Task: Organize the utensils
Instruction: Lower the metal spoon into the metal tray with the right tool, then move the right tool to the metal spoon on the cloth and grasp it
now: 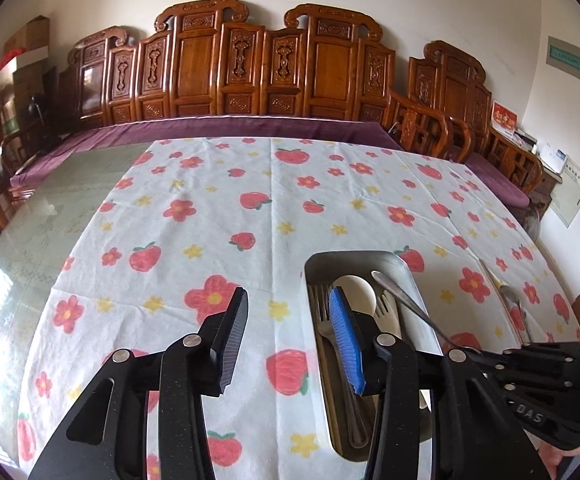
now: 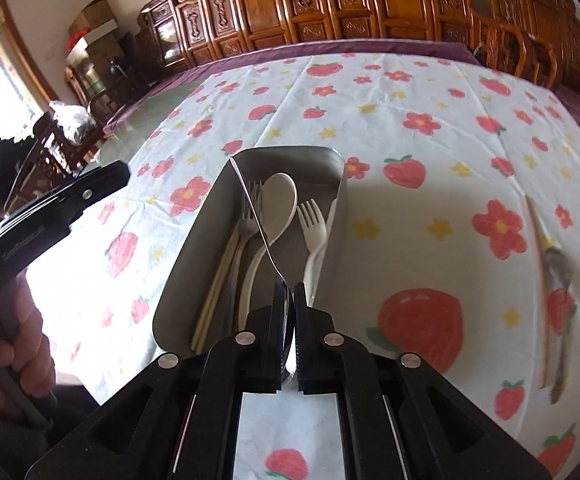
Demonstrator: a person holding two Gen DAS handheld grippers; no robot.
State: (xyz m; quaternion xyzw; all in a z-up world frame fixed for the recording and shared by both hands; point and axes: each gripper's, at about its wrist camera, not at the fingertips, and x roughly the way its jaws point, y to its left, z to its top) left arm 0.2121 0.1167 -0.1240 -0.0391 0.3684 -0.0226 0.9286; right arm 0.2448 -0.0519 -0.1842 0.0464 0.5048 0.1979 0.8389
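Note:
A steel tray [image 2: 332, 160] [image 1: 406, 268] on the flowered cloth holds a metal fork [image 2: 248, 204], a cream spoon [image 2: 284, 196], a cream fork [image 2: 312, 220] and chopsticks [image 2: 218, 280]. My right gripper [image 2: 290, 292] is shut on a metal utensil [image 2: 256, 216] [image 1: 406, 300], whose handle slants over the tray. My left gripper [image 1: 290, 336] is open and empty, its blue finger over the tray's left side. A metal spoon [image 2: 560, 276] [image 1: 514, 300] and a chopstick [image 2: 536, 232] lie on the cloth right of the tray.
Carved wooden benches [image 1: 250, 64] with purple cushions line the table's far side. Bare glass tabletop [image 1: 62, 200] lies left of the cloth. Boxes [image 1: 26, 52] stand stacked at the far left.

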